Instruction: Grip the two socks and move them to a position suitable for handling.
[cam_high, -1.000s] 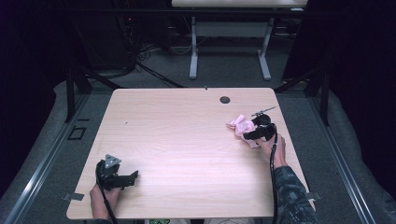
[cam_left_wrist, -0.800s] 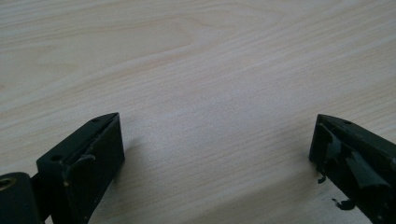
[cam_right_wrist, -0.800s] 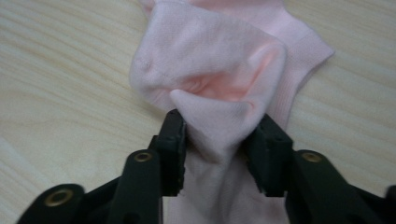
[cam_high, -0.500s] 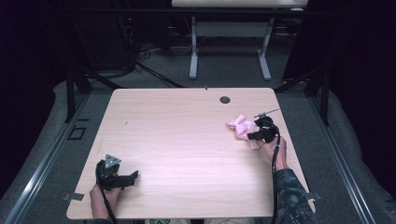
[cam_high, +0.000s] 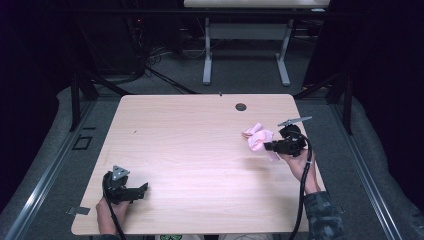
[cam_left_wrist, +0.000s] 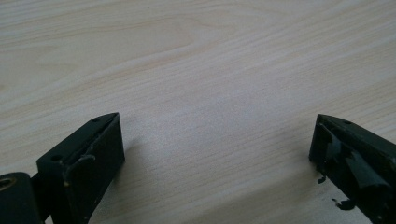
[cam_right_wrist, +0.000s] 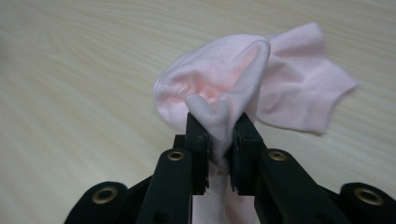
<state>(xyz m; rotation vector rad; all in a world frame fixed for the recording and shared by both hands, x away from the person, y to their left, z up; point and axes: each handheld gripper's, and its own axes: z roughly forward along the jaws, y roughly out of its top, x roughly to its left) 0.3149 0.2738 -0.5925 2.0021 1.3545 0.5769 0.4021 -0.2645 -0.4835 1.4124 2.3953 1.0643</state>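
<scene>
Item in hand: one pale pink sock (cam_right_wrist: 243, 79), soft knit, bunched into a rounded hump with a flat flap spreading to one side. In the high view the sock (cam_high: 258, 137) sits at the right side of the surface (cam_high: 200, 150), toward its far half, held up at the tip of the right claw (cam_high: 270, 146).

Right claw (cam_right_wrist: 219, 149): jaws have just been closing and now pinch a fold of the sock between the pads; a strip of the fabric runs down between them and is cut off at the bottom edge. Whether the free flap touches the surface cannot be told.

Left claw (cam_high: 140, 190): near the front left corner, jaws spread wide, nothing between them. Left claw (cam_left_wrist: 215, 154) looks onto bare wood grain.

Count: socks 1, claws 2, one dark round grommet (cam_high: 241, 106) near the far edge.
</scene>
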